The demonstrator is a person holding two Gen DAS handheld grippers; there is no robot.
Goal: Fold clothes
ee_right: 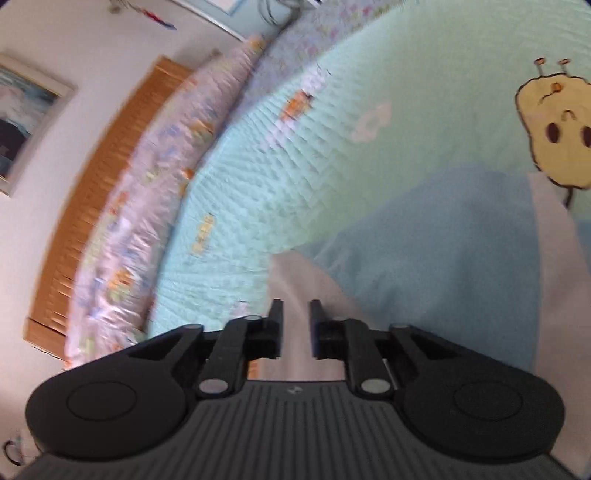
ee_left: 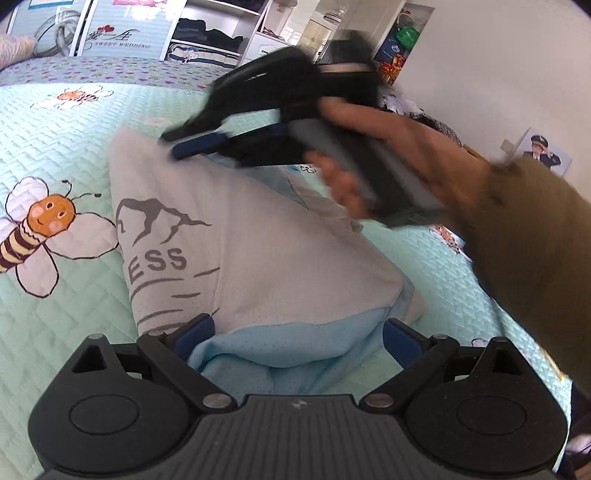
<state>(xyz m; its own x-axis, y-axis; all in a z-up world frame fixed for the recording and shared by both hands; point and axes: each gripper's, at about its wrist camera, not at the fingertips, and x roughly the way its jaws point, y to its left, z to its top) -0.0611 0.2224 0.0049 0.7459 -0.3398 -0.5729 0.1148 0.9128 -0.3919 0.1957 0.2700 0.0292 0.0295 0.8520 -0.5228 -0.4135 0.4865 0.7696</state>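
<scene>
A grey and light-blue shirt (ee_left: 258, 240) with a mountain print and the letters "ESS" lies folded on the mint bee-pattern bedspread (ee_left: 55, 129). My left gripper (ee_left: 297, 336) stands open at the shirt's near edge, and the light-blue cloth bulges between its blue pads (ee_left: 194, 332). Held by a hand (ee_left: 406, 147), my right gripper (ee_left: 184, 142) is at the shirt's far corner. In the right wrist view, which is blurred, the right gripper (ee_right: 295, 314) has its fingers close together on a strip of the shirt's (ee_right: 443, 258) grey cloth.
A wardrobe with open shelves (ee_left: 214, 33) stands beyond the bed. A brown sleeve (ee_left: 535, 240) fills the right of the left wrist view. A long pillow (ee_right: 147, 184) lies against a wooden headboard (ee_right: 92, 184), with a framed picture (ee_right: 22, 122) on the wall.
</scene>
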